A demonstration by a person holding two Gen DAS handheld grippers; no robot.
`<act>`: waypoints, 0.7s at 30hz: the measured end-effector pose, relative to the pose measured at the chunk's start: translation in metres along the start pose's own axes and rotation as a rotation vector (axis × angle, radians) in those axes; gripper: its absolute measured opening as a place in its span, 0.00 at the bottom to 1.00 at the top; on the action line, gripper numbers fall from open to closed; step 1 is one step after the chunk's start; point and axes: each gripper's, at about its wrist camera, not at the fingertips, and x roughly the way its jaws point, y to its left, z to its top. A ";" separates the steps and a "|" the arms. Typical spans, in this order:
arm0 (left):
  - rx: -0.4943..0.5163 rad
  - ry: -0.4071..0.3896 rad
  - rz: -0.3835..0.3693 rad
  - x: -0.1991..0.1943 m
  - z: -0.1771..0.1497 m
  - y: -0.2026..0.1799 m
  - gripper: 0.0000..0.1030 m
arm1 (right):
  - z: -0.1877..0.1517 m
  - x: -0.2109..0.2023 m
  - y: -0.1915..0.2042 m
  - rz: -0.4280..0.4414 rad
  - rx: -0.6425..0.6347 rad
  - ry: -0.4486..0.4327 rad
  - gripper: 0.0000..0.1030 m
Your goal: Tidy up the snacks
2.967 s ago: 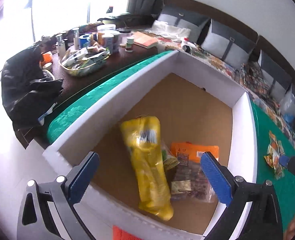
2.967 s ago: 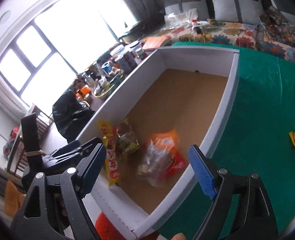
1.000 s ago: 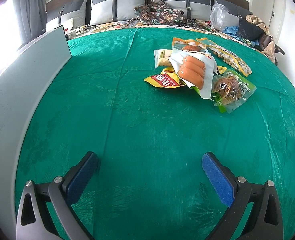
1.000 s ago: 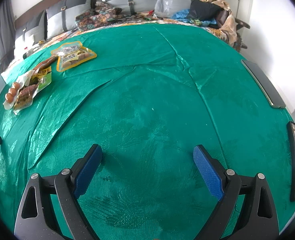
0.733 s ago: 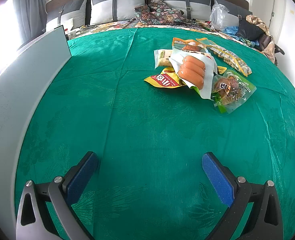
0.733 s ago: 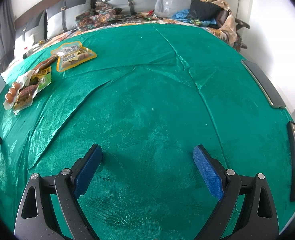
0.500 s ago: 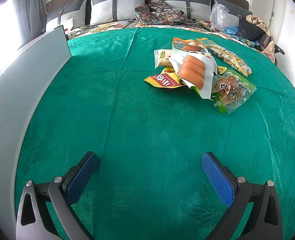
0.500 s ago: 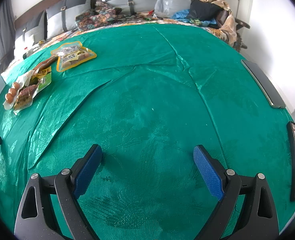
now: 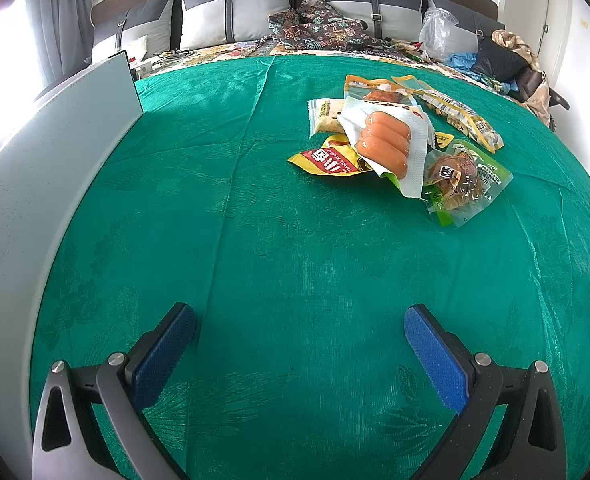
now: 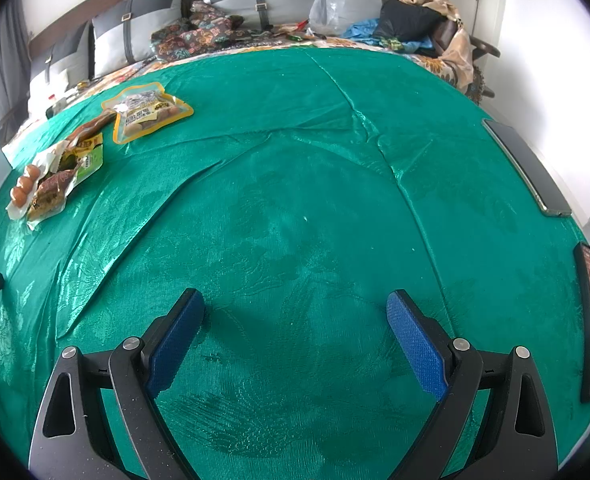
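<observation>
Left tool point(image 9: 299, 354) gapes, sausage pack point(image 9: 383, 144) well ahead.

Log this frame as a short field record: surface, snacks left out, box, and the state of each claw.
surface: green cloth
snacks left: loose pile, sausage pack on top, green pouch beside it, yellow-edged pouch lying apart
box: white wall at the left edge, inside not visible
left claw: open, empty, above bare cloth
right claw: open, empty, above bare cloth
</observation>
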 end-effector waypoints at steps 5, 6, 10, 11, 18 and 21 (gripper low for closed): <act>0.000 0.000 0.000 0.000 0.000 0.000 1.00 | 0.000 0.000 0.000 0.000 0.000 0.000 0.92; 0.000 0.000 0.000 0.000 0.000 0.000 1.00 | 0.000 0.000 0.000 0.000 0.000 0.000 0.92; 0.000 0.000 0.000 0.000 0.000 0.000 1.00 | 0.000 0.001 0.002 0.000 0.000 0.000 0.92; 0.000 0.000 0.000 0.000 0.000 0.000 1.00 | 0.000 0.000 0.001 0.000 0.000 0.000 0.92; 0.000 0.000 0.000 -0.001 0.000 0.000 1.00 | 0.000 0.001 0.002 0.000 0.000 0.000 0.92; 0.000 0.000 0.000 -0.001 0.000 0.000 1.00 | 0.000 0.001 0.002 0.000 0.000 0.000 0.92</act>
